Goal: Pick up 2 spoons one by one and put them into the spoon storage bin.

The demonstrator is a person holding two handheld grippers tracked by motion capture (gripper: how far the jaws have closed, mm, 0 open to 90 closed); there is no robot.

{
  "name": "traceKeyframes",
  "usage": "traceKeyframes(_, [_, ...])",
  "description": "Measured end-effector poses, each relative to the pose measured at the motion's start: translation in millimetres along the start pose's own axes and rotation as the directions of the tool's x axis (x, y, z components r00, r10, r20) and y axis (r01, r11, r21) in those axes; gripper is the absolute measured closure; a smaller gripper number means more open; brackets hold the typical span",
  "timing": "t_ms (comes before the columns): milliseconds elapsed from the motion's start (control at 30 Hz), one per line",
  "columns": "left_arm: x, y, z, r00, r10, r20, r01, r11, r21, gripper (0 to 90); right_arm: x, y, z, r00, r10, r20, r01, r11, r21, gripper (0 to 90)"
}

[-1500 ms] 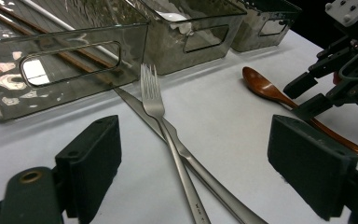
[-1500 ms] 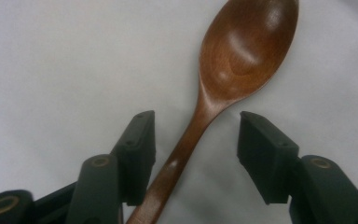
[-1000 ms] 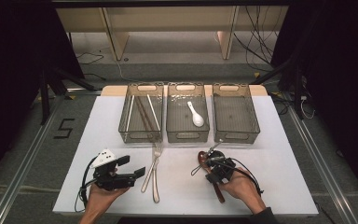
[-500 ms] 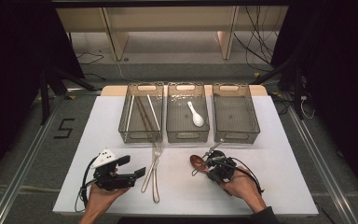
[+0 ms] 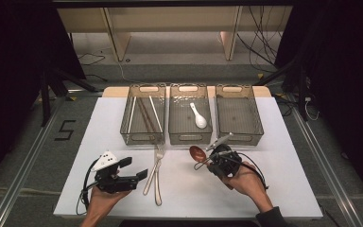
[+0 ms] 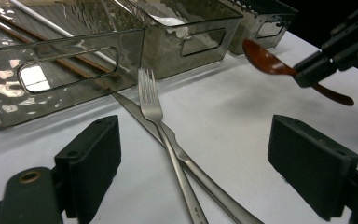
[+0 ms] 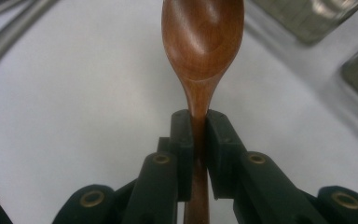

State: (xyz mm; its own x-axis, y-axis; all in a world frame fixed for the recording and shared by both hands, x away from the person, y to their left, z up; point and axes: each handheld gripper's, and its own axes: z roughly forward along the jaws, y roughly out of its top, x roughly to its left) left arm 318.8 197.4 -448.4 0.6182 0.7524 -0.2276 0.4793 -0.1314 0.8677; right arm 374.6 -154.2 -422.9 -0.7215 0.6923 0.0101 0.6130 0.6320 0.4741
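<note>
A brown wooden spoon (image 5: 198,152) hangs just above the white table, bowl toward the bins. My right gripper (image 5: 210,161) is shut on its handle; the jaws have just been closing, with the handle between them. In the right gripper view the pads (image 7: 183,140) pinch the neck of the spoon (image 7: 202,37) on both sides. My left gripper (image 5: 134,168) rests open at the front left, nothing between its jaws. A steel fork (image 5: 157,163) lies just ahead of it. In the left gripper view the fork (image 6: 150,98) crosses a second steel utensil (image 6: 223,203).
Three clear bins stand in a row at the back: the left bin (image 5: 142,137) holds chopsticks (image 5: 145,113), the middle bin (image 5: 190,138) holds a white spoon (image 5: 198,117), and the right bin (image 5: 240,137) has nothing in it. The table's front edge runs close below both hands.
The right gripper has closed on the wooden spoon and lifted it off the table, moving slightly right. The left gripper, fork and bins have not moved.
</note>
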Motion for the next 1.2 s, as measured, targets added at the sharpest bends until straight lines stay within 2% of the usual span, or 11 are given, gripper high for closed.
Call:
traceKeyframes(233, [-0.7, 0.0, -0.2, 1.0, 0.007, 0.002, -0.007, 0.9999, -0.008, 16.5, -13.4, 20.7, -11.8, 0.9995, 0.027, 0.013, -0.026, 0.996, -0.08, 82.4])
traceKeyframes(500, [-1.2, 0.0, -0.8, 0.9999, 0.012, 0.004, -0.011, 0.9997, -0.02, 16.5, -27.8, 49.0, -14.8, 0.998, 0.051, 0.037, -0.046, 0.991, -0.124, 82.3])
traceKeyframes(1200, [-0.6, -0.2, -1.2, 0.9999, 0.012, 0.004, -0.012, 0.9996, -0.026, 16.5, -56.3, 124.9, -6.3, 0.9931, 0.077, 0.089, -0.065, 0.989, -0.135, 82.2])
